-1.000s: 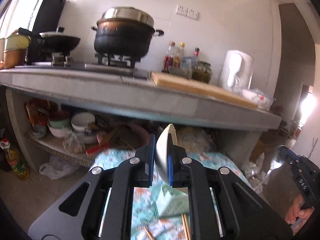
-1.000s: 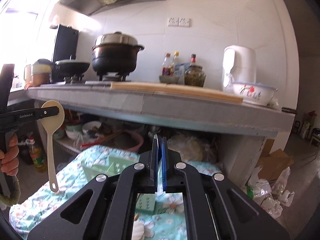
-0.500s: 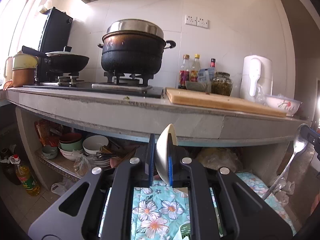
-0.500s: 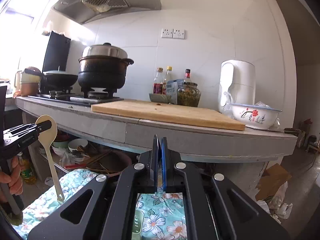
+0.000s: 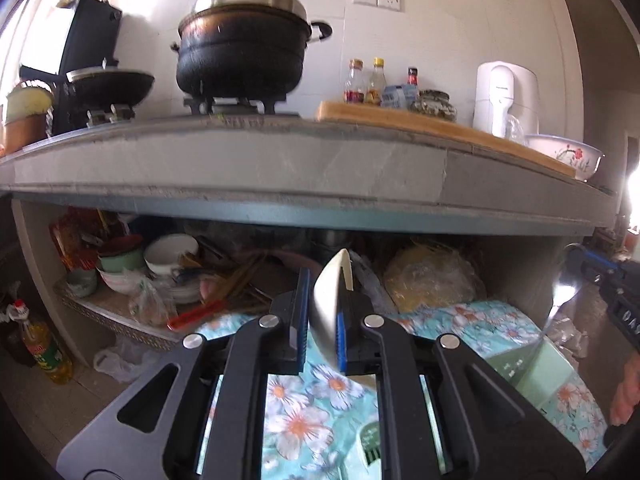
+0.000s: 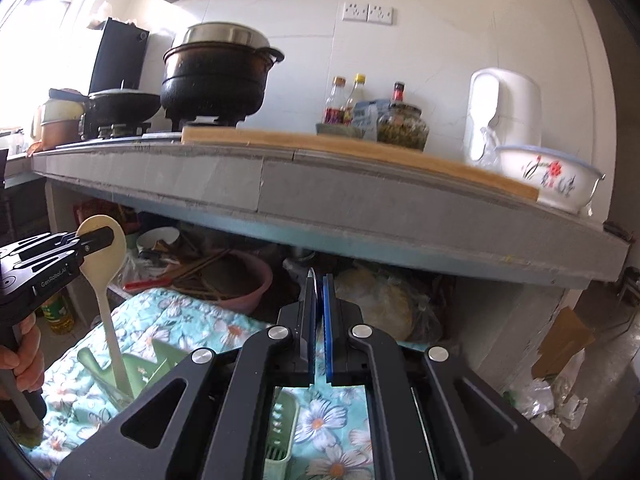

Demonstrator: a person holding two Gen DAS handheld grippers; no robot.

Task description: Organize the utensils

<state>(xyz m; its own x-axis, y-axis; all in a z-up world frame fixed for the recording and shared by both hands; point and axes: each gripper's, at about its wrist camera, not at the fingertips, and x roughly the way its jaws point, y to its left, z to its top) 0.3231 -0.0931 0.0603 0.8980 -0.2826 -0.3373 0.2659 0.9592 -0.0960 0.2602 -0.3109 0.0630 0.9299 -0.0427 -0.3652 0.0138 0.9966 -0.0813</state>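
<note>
Two handheld grippers above a low surface covered by a turquoise cloth printed with white flowers [image 5: 304,416], in front of a grey concrete kitchen counter [image 5: 280,164]. The left gripper [image 5: 323,320], black with blue pads, clamps the bowl of a cream plastic serving spoon [image 5: 329,304]; in the right wrist view the same spoon [image 6: 105,276] hangs handle-down, and its lower end stands inside a pale green plastic utensil holder [image 6: 152,364] that rests on the cloth. A person's hand [image 6: 22,354] grips the handle of that left gripper at the left edge of the right wrist view. The right gripper [image 6: 319,320] has its jaws closed on the thin bowl of a shiny metal spoon [image 6: 314,280], seen edge-on between the pads; in the left wrist view this metal spoon [image 5: 562,294] hangs from the right gripper at the far right, its handle pointing down toward the green holder [image 5: 536,364]. A second slotted green piece [image 6: 282,424] lies on the cloth just below the right gripper; whether it is part of the same holder cannot be told. On the counter stand a blackened cooking pot with a steel lid [image 5: 244,52], a dark pan [image 5: 110,84], a wooden cutting board [image 5: 420,126], sauce bottles [image 5: 366,84], a white electric appliance [image 5: 502,98] and a white bowl with red flowers [image 5: 564,156]. The shelf under the counter [image 5: 116,316] holds stacked bowls [image 5: 168,256] and chopsticks.
</note>
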